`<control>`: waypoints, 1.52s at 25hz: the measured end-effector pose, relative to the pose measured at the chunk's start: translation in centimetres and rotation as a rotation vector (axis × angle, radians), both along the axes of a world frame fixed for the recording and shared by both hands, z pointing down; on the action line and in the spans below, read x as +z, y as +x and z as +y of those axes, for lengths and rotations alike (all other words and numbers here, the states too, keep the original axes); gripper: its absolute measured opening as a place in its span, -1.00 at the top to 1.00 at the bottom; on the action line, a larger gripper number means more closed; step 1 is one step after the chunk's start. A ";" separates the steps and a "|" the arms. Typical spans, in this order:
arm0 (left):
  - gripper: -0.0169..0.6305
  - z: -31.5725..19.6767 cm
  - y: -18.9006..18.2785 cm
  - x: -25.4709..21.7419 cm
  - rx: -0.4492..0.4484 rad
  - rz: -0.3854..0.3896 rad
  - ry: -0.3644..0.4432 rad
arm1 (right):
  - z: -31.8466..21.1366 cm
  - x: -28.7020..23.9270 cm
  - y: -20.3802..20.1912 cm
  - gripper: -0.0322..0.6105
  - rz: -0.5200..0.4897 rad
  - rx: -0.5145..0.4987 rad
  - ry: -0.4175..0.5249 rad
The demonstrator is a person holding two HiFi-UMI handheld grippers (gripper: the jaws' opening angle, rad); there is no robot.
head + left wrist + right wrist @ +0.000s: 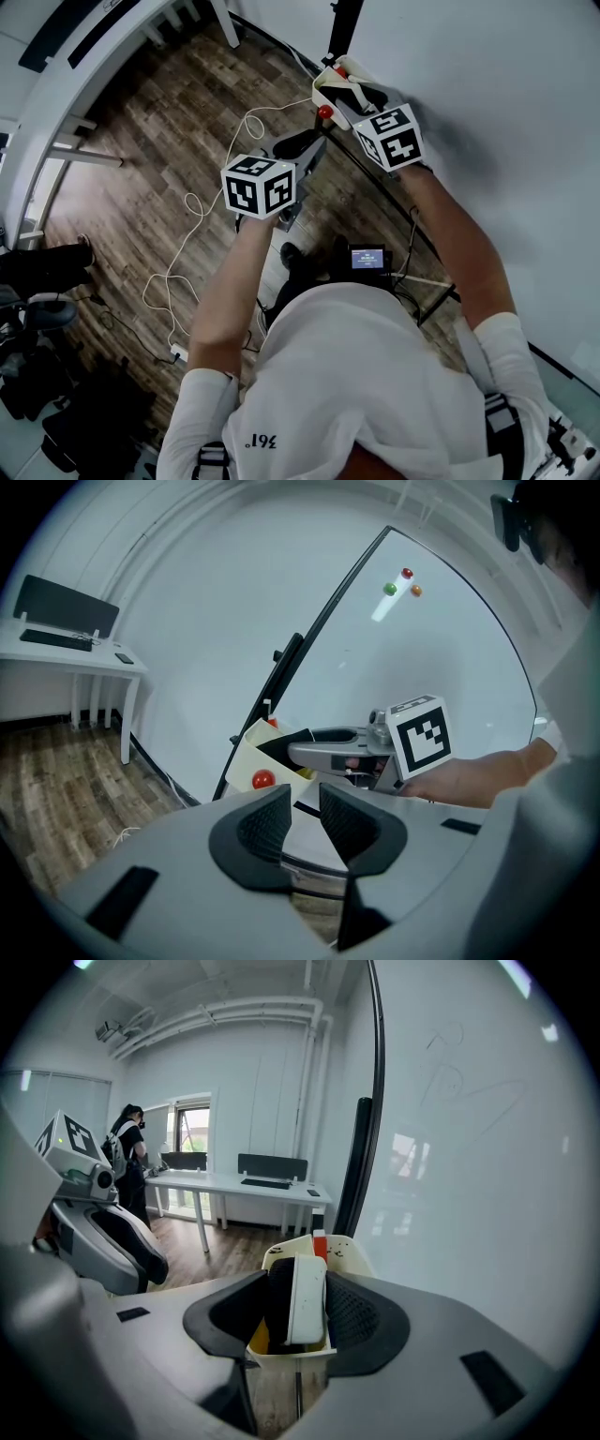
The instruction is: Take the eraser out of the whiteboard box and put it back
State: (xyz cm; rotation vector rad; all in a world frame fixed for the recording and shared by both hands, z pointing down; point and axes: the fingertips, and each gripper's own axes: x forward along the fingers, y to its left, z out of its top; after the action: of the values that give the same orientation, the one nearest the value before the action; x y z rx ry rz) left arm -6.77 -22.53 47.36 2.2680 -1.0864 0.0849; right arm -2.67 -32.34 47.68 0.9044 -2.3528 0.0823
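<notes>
The eraser (305,1299), white-backed with dark felt on its left face, stands upright between the jaws of the right gripper (298,1288). Both pads press on its flat sides. Its lower end seems to sit just inside the cream whiteboard box (349,1258), though the jaws hide how deep it goes.

At the far left of the head view a white cable (192,211) loops over the wood floor (141,141). Next comes the left gripper (302,822), near the box but apart from it. Its jaws stand a narrow gap apart with nothing between them. A red ball (263,780) sits against the box wall that faces this gripper. Then comes the box itself, mounted at the dark frame (354,1162) along the board's edge. A red marker (320,1244) stands upright at its far wall behind the eraser. The right gripper comes at the box from above, tilted downward, with its marker cube (390,137) over the person's hand. Furthest right, the whiteboard (469,1147) fills the view, faint pen traces on its surface. Small red, green and orange magnets (406,575) sit high on it.
</notes>
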 end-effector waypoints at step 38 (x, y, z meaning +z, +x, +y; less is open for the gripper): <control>0.64 1.3 -0.5 -3.4 -0.030 0.020 0.072 | 2.7 -4.4 1.7 0.15 -0.046 0.010 0.083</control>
State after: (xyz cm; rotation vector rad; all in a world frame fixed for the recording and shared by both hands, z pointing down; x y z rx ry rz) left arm -7.23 -21.18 43.99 2.3106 -1.1287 0.0109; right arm -0.99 -29.59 43.29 0.9633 -2.4103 0.0090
